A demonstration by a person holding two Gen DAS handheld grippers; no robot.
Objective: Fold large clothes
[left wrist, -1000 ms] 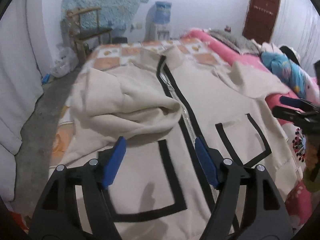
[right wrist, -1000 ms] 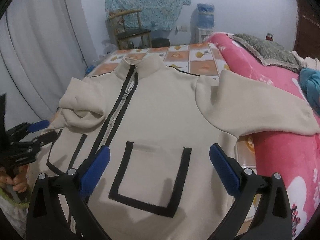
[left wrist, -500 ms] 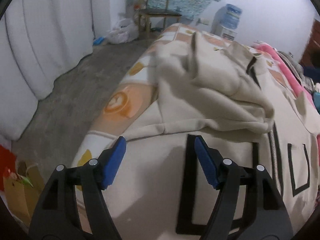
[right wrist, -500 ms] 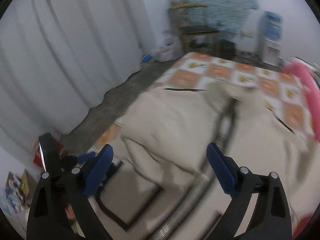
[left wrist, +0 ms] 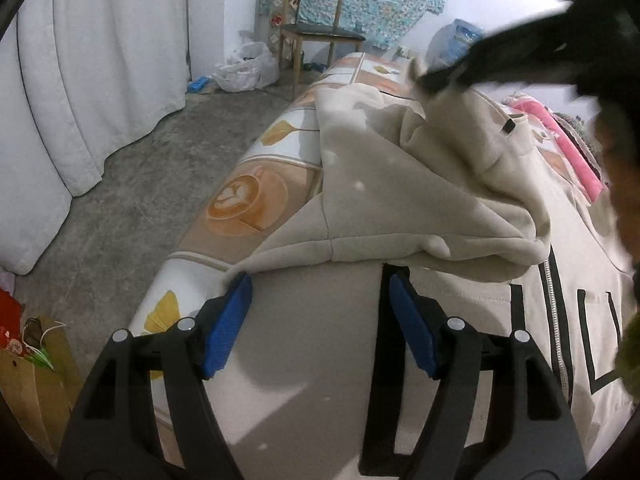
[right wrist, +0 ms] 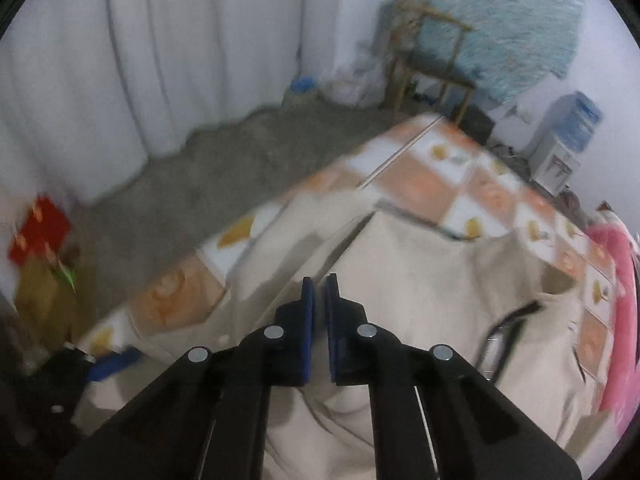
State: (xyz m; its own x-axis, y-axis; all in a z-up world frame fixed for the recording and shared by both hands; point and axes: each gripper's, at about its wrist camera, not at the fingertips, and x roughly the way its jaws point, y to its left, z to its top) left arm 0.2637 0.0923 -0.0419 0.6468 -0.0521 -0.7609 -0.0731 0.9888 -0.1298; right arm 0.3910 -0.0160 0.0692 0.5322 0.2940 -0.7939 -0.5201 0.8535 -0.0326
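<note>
A cream zip jacket (left wrist: pixel 400 184) with black trim lies spread on the bed, its left sleeve (left wrist: pixel 420 236) folded across the chest. My left gripper (left wrist: pixel 320 292) hovers open just above the jacket's lower left part, below the sleeve's cuff, with nothing pinched. My right gripper (left wrist: pixel 432 76) reaches in from the upper right, and a peak of cream cloth at the jacket's shoulder rises to its tip. In the blurred right wrist view the right gripper (right wrist: pixel 319 280) has its blue pads almost together over the jacket (right wrist: pixel 420 280). The left gripper (right wrist: pixel 112 362) shows at lower left.
The bed's orange and white sheet (left wrist: pixel 248 200) ends at a grey concrete floor (left wrist: pixel 132 184). White curtains (left wrist: pixel 100 60) hang at the left. A wooden chair (left wrist: pixel 320 32) and a water dispenser (right wrist: pixel 568 140) stand by the far wall. Paper bags (left wrist: pixel 28 360) sit on the floor; pink bedding (left wrist: pixel 568 148) lies right.
Both grippers swung to the jacket's left side near the bed's edge. The right gripper's jaws went from wide open to nearly together at the shoulder cloth. The left gripper stayed open.
</note>
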